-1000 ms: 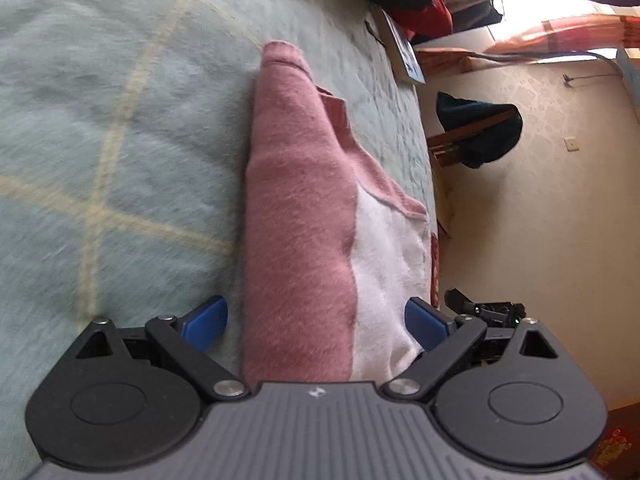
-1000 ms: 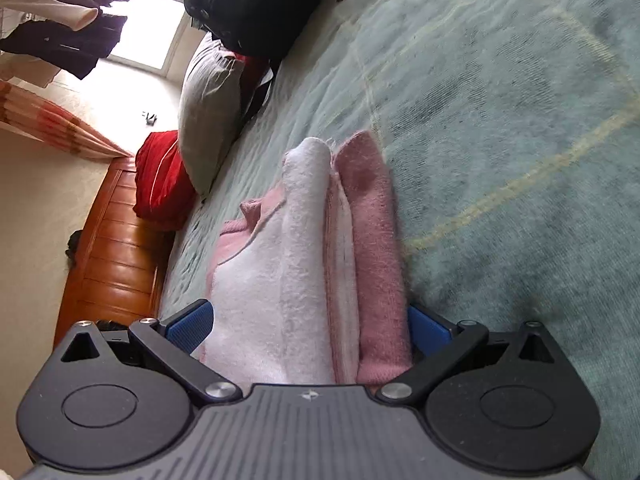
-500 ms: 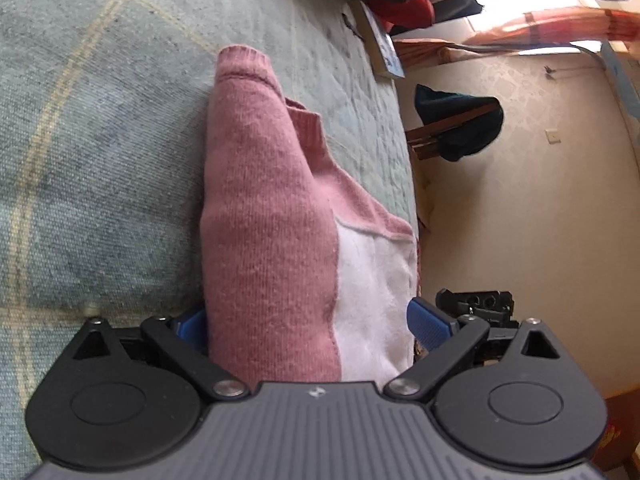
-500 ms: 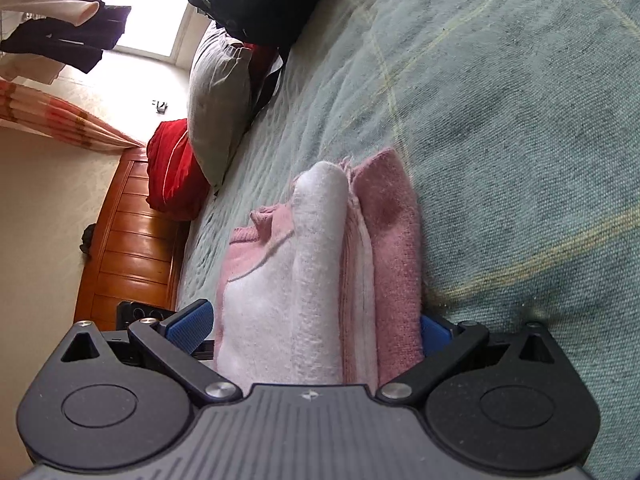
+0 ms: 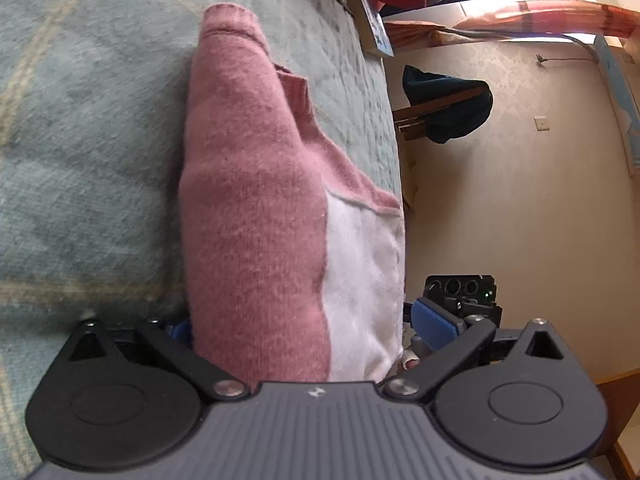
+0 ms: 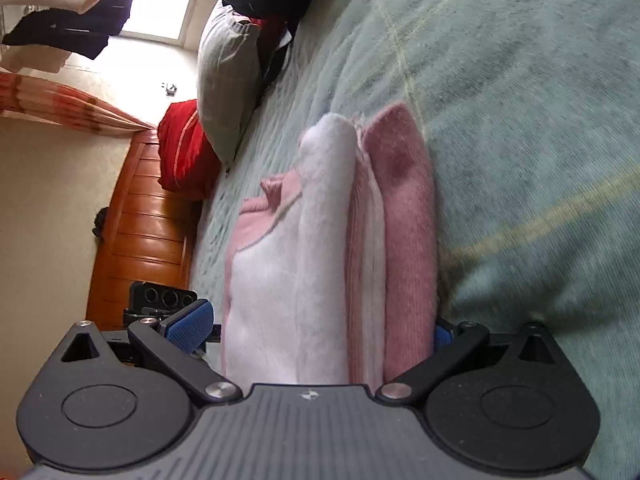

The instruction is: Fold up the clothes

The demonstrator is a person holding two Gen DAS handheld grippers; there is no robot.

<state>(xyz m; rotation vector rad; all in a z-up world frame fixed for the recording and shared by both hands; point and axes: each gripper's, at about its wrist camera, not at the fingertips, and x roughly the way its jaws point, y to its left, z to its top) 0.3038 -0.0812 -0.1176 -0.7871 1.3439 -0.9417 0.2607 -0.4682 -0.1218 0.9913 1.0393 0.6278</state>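
Lying on the green blanket (image 5: 80, 140) of the bed, the folded pink-and-white sweater (image 5: 256, 208) is the reference for all that follows; it sits near the edge of the bed, with its rose-coloured fold uppermost in the left wrist view and its stacked white and pink layers (image 6: 328, 240) end-on in the right wrist view.

The left hand-held gripper (image 5: 312, 326) straddles the near end of the sweater; its jaws have just been opening and stand wide, with the sweater between them; the pad on the bed side is almost wholly hidden behind the pink fold, and the other blue pad stands clear of the white panel, so no pinch is visible.

The right hand-held gripper (image 6: 316, 324) straddles the opposite end in the same manner; its jaws stand wide; one blue pad is apart from the white layer, the other is largely buried behind the pink layer, and contact there cannot be confirmed.

Beyond the sweater in the right view lie a grey pillow (image 6: 228, 80) and a red cushion (image 6: 184, 148) against a wooden headboard (image 6: 136, 240); a dark mass behind the pillow is cut off by the frame and not identifiable; the near ends of the sweater are hidden behind both gripper bodies.
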